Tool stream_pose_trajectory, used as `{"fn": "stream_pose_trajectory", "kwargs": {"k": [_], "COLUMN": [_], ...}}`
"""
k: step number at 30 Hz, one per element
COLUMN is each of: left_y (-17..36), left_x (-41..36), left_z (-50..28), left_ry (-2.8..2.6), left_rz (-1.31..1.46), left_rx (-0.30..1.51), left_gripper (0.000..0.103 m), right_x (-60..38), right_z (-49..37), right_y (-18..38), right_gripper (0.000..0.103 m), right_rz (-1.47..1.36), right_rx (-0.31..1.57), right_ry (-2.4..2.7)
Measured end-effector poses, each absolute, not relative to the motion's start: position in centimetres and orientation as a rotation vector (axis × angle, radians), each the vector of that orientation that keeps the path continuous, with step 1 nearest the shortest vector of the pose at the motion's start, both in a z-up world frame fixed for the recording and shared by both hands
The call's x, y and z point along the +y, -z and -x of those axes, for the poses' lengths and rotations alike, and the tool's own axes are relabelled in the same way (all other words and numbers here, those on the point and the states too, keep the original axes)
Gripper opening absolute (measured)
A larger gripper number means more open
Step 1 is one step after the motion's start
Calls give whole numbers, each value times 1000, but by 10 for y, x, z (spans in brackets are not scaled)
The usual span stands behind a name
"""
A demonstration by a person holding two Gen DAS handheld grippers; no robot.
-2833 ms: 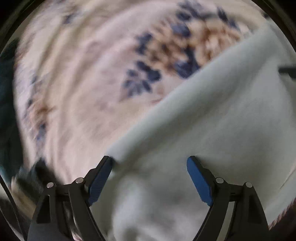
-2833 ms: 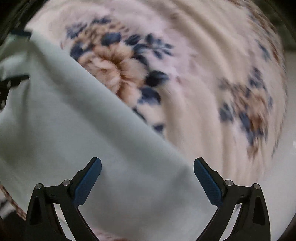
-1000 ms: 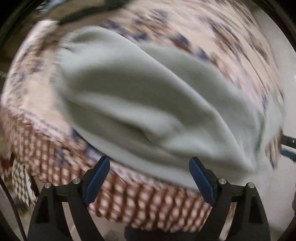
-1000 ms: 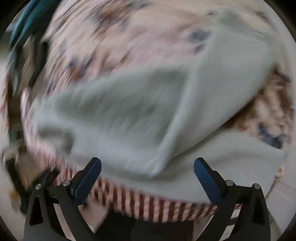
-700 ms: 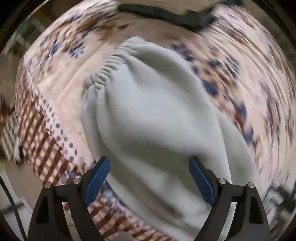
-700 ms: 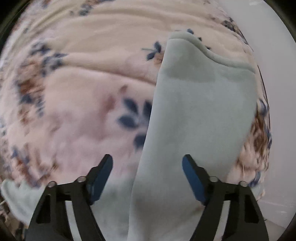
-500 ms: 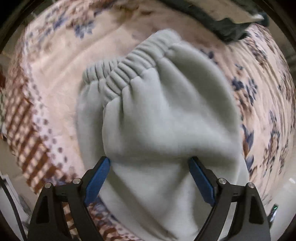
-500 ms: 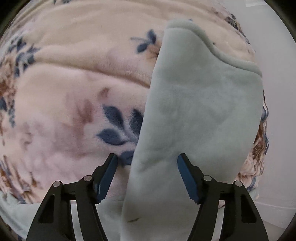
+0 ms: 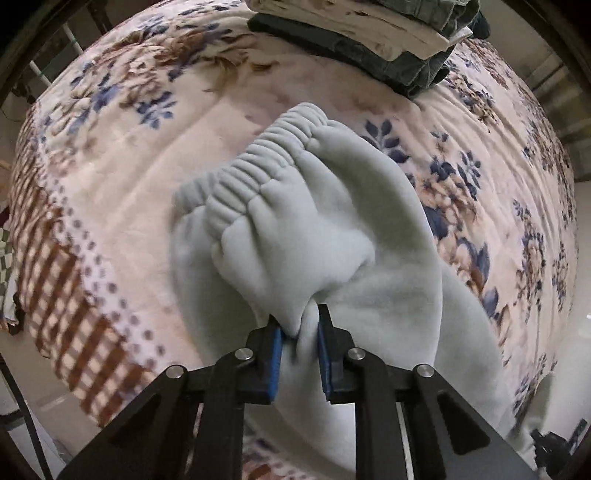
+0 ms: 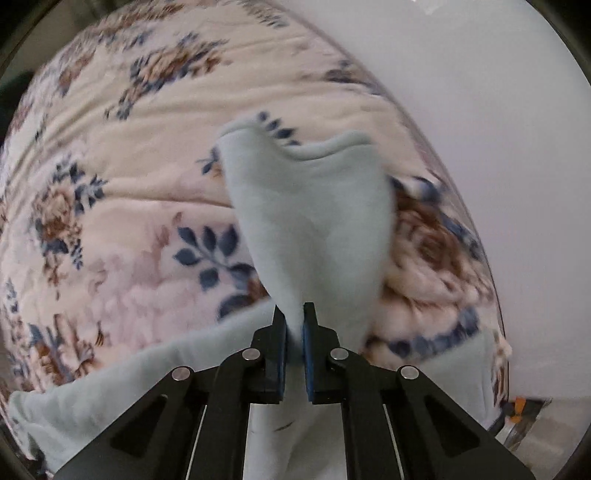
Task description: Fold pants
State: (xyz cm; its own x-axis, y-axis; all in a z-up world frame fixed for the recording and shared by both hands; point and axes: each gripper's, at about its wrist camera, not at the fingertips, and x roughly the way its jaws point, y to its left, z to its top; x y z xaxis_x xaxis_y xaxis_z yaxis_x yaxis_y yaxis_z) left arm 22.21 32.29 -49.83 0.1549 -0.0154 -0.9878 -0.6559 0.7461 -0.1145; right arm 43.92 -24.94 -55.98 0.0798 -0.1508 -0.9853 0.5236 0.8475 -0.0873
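Pale grey-green fleece pants [image 9: 321, 236] lie on a floral blanket. Their ribbed elastic waistband [image 9: 255, 177] shows in the left wrist view, bunched up toward the top. My left gripper [image 9: 299, 332] is shut on a gathered fold of the pants just below the waistband. In the right wrist view the leg end of the pants [image 10: 314, 214] stands up from the blanket with its hem at the top. My right gripper [image 10: 294, 325] is shut on that leg end, the cloth pinched thin between the blue pads. More of the pants trails off under both grippers.
The cream blanket [image 9: 122, 147] with blue and brown flowers covers a bed. A stack of folded clothes [image 9: 369, 33] sits at the far edge. A checked border [image 9: 62, 295] hangs off the left side. A white wall [image 10: 480, 110] runs along the bed's right side.
Both grippers were wide open over the pants and have now shut on the cloth. The left came in below the waistband; the right moved onto the leg end, which now lifts off the blanket.
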Motion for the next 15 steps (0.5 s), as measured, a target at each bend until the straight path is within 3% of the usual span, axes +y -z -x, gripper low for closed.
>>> {"fn": "stream_pose_trajectory", "kwargs": {"k": [9, 15], "left_y": [495, 515], "left_x": [312, 294], "left_z": [-207, -202], "left_ry": [-510, -476], "left_rz": [555, 477], "left_rx": [1364, 1396], "left_gripper": [9, 12], "right_x": [-307, -351], "right_z": [-290, -155], "right_y": [526, 605], "right_gripper": [8, 9], "right_rz": [-667, -1157], "right_rx": [1220, 1127], "right_ry": [625, 806]}}
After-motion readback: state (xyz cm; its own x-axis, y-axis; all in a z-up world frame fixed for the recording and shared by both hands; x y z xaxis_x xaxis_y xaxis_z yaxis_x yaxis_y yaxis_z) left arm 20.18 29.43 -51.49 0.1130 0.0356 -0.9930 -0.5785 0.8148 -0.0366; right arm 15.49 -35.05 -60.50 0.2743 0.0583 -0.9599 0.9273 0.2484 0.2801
